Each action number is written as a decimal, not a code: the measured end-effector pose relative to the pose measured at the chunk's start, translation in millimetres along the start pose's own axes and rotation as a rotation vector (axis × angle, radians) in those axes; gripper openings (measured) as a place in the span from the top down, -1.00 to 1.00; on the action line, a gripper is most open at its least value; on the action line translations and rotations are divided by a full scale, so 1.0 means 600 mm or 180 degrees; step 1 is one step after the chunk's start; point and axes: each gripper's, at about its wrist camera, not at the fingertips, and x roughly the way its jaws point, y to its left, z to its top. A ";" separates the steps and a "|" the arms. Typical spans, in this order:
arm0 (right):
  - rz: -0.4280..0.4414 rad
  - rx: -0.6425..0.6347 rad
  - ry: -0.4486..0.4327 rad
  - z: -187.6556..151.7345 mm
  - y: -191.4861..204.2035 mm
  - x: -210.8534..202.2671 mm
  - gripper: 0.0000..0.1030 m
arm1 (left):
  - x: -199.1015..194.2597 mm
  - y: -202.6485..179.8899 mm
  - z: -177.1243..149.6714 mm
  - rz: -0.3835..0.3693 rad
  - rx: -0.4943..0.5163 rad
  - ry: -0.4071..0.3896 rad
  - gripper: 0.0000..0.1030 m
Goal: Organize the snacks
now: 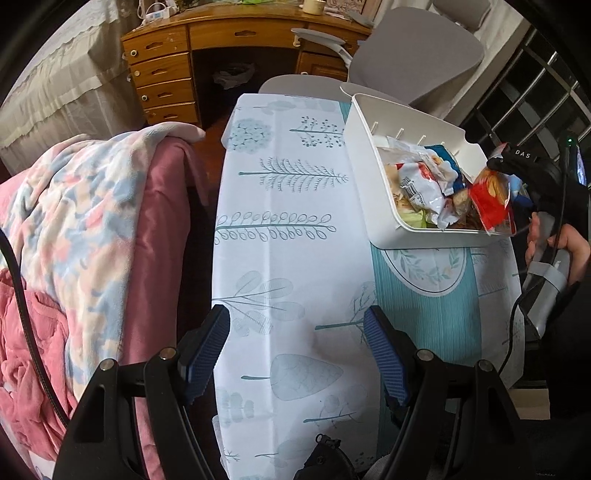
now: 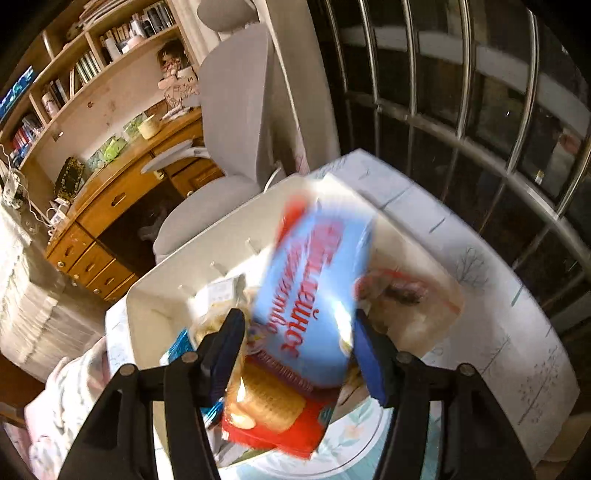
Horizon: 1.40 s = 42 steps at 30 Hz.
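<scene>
A white basket stands at the far right of the table and holds several snack packets. My right gripper hangs over the basket with a blue and red biscuit packet between its jaws. The packet is blurred and shows a gap to the left pad, so it looks loose. In the left wrist view that packet hangs over the basket's near right corner. My left gripper is open and empty above the leaf-print tablecloth, well left of the basket.
A pink floral blanket lies left of the table. A wooden desk and a grey chair stand beyond the far end. Window bars run along the right side. A hand holds the right gripper's handle.
</scene>
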 end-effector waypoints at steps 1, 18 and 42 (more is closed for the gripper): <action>-0.0019 -0.0027 -0.0079 0.003 -0.001 -0.007 -0.40 | 0.001 0.002 -0.001 0.0002 -0.0004 0.0005 -0.43; 0.0272 -0.0481 0.0415 -0.081 -0.089 -0.085 -0.71 | -0.032 -0.084 -0.018 -0.0051 0.0057 -0.0201 -0.73; 0.1097 -0.1761 0.0962 -0.156 -0.270 -0.360 -0.91 | -0.200 -0.326 -0.160 0.0056 -0.0200 -0.0438 -0.98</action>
